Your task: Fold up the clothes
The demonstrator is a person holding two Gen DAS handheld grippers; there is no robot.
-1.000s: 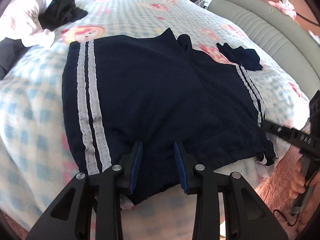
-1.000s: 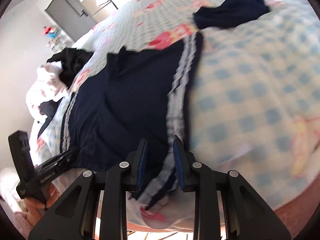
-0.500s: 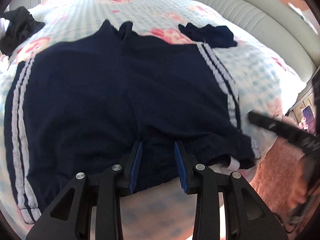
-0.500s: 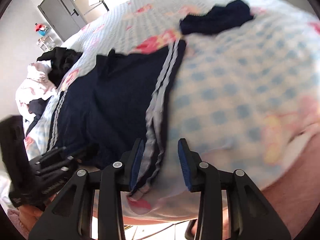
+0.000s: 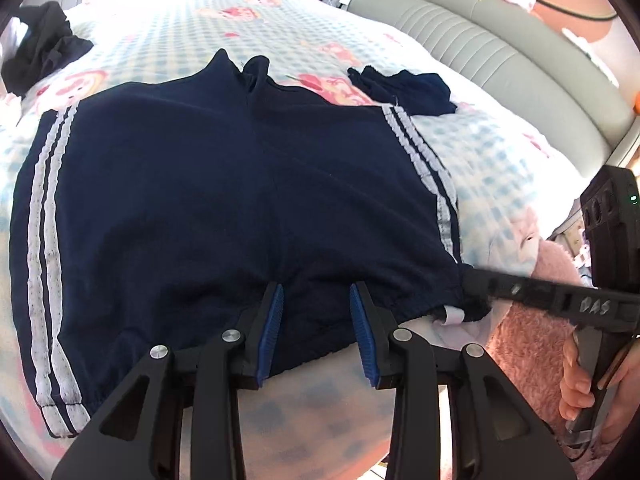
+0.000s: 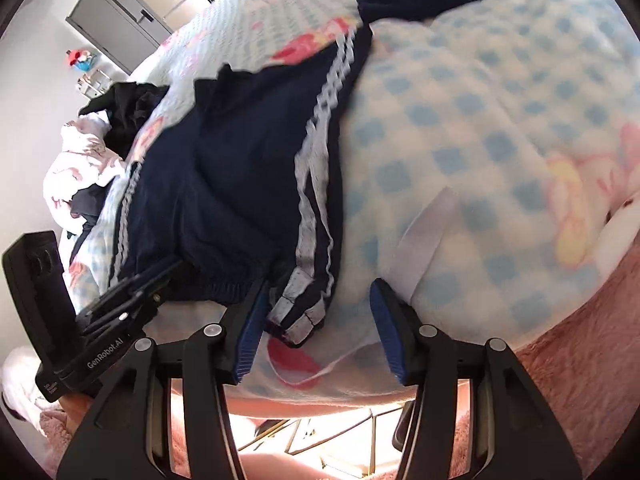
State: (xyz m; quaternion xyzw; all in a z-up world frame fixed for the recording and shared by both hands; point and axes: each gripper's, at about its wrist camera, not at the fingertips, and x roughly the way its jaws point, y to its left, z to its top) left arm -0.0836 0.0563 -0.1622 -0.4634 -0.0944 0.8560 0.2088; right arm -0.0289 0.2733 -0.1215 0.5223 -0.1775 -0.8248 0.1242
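Navy shorts with two white side stripes lie spread flat on the checked bedspread, waistband toward me at the bed's edge. My left gripper is open, its jaws over the middle of the waistband. My right gripper is open wide at the striped right corner of the waistband, which lies between its jaws, not pinched. The shorts also show in the right wrist view. The right gripper's arm shows in the left wrist view, and the left gripper shows in the right wrist view.
A small navy garment lies on the bed beyond the shorts. A pile of dark and pink clothes sits at the far left. A grey padded headboard runs along the right. Pink carpet lies below the bed edge.
My right gripper has opened and let go of the striped waistband corner. My left gripper slid right along the waistband from near the left stripes to its middle, still open.
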